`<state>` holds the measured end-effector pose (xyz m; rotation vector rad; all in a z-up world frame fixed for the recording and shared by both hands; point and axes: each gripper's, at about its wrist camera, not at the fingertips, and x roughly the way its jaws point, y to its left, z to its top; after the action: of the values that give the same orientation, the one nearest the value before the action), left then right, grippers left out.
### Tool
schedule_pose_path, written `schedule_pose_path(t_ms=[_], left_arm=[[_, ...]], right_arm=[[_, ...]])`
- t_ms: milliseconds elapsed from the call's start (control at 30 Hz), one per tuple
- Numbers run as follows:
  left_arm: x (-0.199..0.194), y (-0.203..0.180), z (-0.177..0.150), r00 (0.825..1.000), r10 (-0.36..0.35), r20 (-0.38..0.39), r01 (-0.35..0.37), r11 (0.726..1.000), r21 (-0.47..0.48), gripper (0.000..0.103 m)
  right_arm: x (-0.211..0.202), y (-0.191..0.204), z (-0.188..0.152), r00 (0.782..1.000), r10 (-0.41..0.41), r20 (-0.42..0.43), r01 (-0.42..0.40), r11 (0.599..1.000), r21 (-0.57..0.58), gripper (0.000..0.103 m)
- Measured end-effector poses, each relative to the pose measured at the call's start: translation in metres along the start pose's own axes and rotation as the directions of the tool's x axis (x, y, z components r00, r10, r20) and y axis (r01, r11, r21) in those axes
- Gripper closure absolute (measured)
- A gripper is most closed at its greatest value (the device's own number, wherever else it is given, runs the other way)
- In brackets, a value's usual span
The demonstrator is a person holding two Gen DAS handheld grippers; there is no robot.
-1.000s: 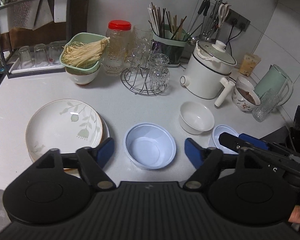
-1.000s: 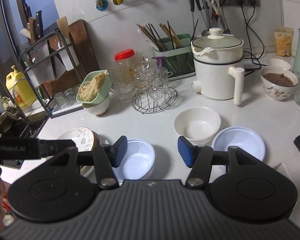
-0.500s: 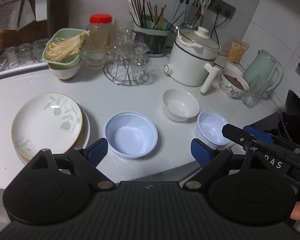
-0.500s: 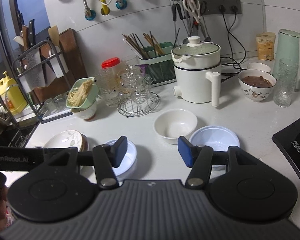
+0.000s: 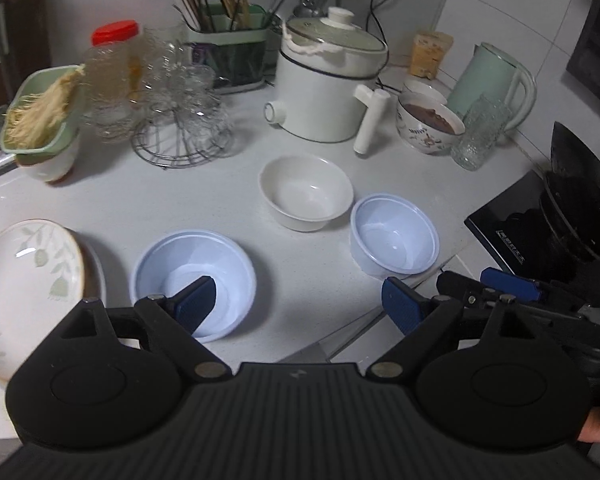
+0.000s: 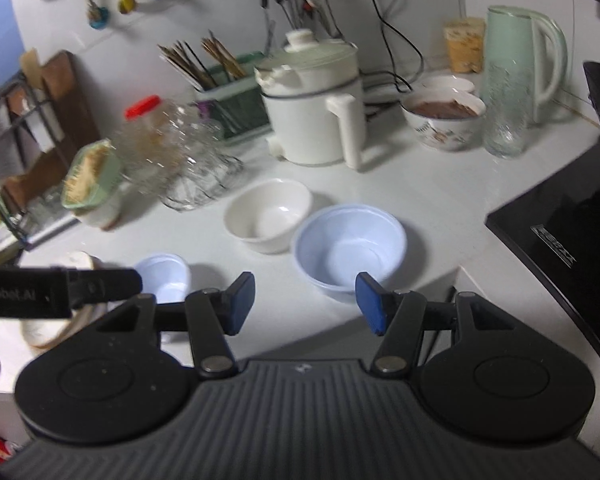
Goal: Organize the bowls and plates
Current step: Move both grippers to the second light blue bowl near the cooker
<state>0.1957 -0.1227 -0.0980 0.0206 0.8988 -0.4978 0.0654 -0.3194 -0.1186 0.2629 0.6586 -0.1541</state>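
Presently left gripper (image 5: pixel 296 304) is held wide, nothing gripped, over blue bowl (image 5: pixel 194 276) at lower left; right gripper (image 6: pixel 306 300) half-spread, empty. Thin rim could be clipped, bowl skidding into plates (image 5: pixel 28 280).

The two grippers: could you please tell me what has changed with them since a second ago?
Both have come forward and down toward the counter. The left gripper has opened wider, one finger now in front of the left blue bowl; the right gripper faces the right blue bowl, its opening unchanged. Neither holds anything. The bowls, white bowl and plates lie as before.
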Motion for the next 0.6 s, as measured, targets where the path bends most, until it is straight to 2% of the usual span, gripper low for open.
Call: schedule_pose_path(t_ms=[133, 300, 600], left_arm=[[0.026, -0.007, 0.010, 0.999, -0.045, -0.023, 0.045, 0.999, 0.016, 0.011], [0.057, -0.023, 0.023, 0.999, -0.051, -0.016, 0.052, 0.993, 0.108, 0.011], [0.124, -0.037, 0.043, 0.984, -0.151, -0.099, 0.160, 0.983, 0.093, 0.012]], right_arm=[[0.015, -0.014, 0.000, 0.998, -0.050, -0.036, 0.051, 0.998, 0.032, 0.045], [0.033, -0.028, 0.008, 0.995, -0.084, -0.060, 0.087, 0.995, 0.058, 0.045], [0.082, -0.052, 0.030, 0.984, -0.151, -0.098, 0.160, 0.982, 0.100, 0.046]])
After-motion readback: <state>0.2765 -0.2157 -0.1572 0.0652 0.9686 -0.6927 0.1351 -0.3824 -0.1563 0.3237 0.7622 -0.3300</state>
